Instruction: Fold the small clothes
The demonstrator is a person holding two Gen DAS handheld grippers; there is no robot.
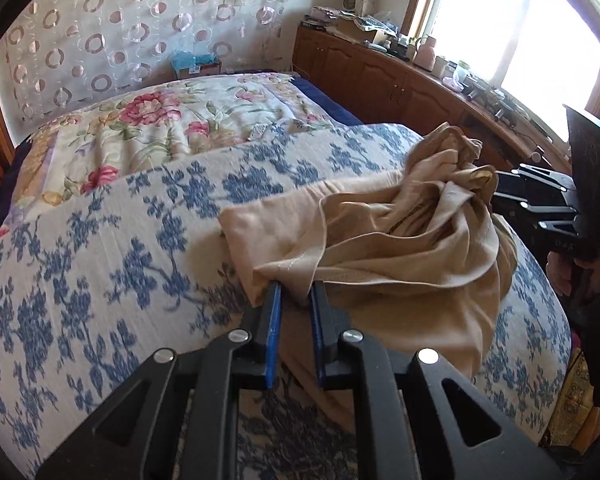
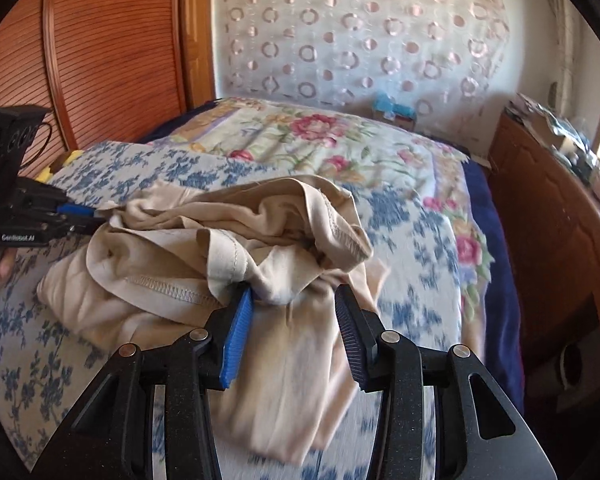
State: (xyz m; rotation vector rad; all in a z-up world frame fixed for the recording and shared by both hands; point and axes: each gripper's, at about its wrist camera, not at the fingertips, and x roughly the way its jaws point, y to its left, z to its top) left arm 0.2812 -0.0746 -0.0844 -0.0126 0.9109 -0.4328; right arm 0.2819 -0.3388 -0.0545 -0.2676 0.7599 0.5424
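A crumpled beige garment (image 1: 400, 236) lies on the blue-flowered bedspread (image 1: 100, 264). In the left wrist view my left gripper (image 1: 296, 286) has its blue-padded fingers narrowly apart with the garment's near hem draped over the tips. My right gripper (image 1: 500, 192) reaches into the bunched far end from the right. In the right wrist view the right gripper (image 2: 292, 294) stands open over the beige garment (image 2: 228, 256), a fold resting on its left finger (image 2: 240, 316). The left gripper (image 2: 96, 214) grips the garment's far left edge.
A pink-flowered quilt (image 1: 160, 128) covers the far half of the bed. A wooden cabinet (image 1: 400, 76) crowded with small items runs under the bright window on the right. A wooden headboard (image 2: 112, 52) stands at the left. A curtain with circles (image 2: 360, 32) hangs behind.
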